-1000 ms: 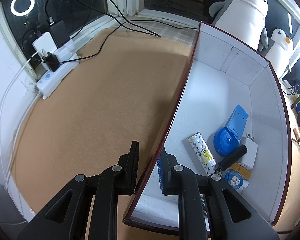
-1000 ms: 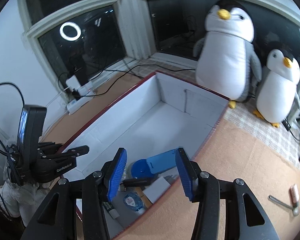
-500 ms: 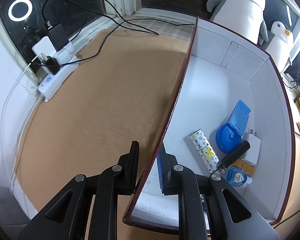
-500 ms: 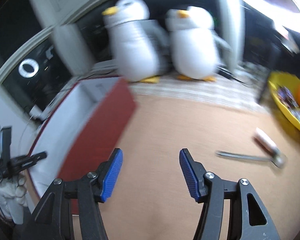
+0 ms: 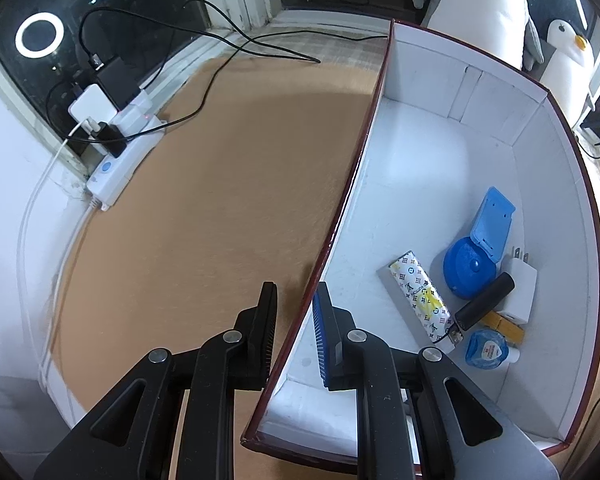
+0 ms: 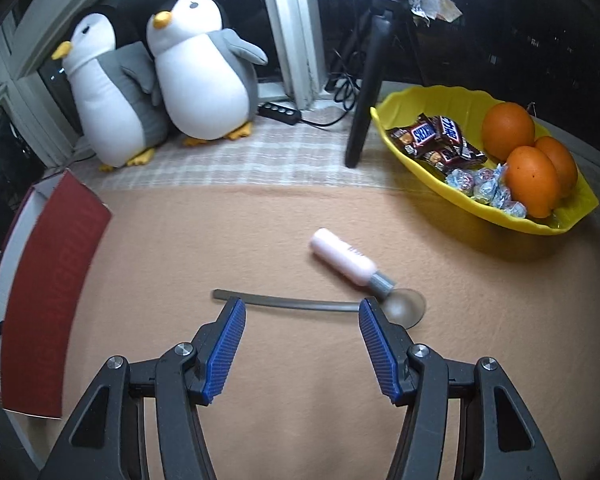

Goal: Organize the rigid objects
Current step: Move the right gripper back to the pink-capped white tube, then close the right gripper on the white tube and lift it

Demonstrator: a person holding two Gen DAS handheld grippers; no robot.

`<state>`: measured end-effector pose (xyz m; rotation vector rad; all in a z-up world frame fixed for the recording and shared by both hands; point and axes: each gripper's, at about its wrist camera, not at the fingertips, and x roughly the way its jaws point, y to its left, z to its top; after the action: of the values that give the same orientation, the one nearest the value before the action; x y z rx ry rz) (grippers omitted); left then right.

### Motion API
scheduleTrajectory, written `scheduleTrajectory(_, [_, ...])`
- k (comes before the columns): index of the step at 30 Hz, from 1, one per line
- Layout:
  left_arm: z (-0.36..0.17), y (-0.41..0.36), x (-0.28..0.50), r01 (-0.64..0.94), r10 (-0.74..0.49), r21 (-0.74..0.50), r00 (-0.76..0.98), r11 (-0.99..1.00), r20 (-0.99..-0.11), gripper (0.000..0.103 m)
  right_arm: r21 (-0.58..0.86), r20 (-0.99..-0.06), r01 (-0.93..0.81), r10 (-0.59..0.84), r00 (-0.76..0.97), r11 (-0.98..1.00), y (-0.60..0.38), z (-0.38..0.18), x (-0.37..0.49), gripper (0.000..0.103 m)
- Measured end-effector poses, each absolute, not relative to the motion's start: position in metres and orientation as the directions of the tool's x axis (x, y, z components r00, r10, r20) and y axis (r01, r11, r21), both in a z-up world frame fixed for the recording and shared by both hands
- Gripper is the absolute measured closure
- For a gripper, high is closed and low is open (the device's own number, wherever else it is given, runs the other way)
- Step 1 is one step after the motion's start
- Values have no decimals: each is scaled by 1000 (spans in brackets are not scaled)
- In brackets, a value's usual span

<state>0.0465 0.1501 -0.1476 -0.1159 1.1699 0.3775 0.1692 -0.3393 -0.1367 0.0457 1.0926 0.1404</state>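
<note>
Left gripper (image 5: 294, 336): jaws straddle the box (image 5: 346, 196) wall at 6 o'clock in the left wrist view, one finger outside, one inside, closed on the wall. Inside the box, at 4 o'clock: patterned tube (image 5: 418, 298), blue case (image 5: 478, 254), black cylinder (image 5: 484, 300), white charger (image 5: 520, 288), blue tape (image 5: 486, 354), clustered and partly touching.

Right gripper (image 6: 302, 334): jaws spread wide, nothing between the pads, hovering over the tan mat (image 6: 284, 232). Spoon (image 6: 320, 305) lies crosswise just beyond the fingertips, bowl at 3 o'clock. Pink tube (image 6: 346, 258) angled just beyond it, its grey end touching the spoon bowl. Box corner at 9 o'clock, yellow bowl (image 6: 496, 216) at 2 o'clock, well apart.
</note>
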Motion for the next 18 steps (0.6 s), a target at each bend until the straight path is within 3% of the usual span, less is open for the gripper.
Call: scheduleTrajectory(18, [-150, 145, 53, -368, 286, 172, 285, 914, -915, 83, 9, -928, -186, 77, 364, 982, -342, -179, 220, 61])
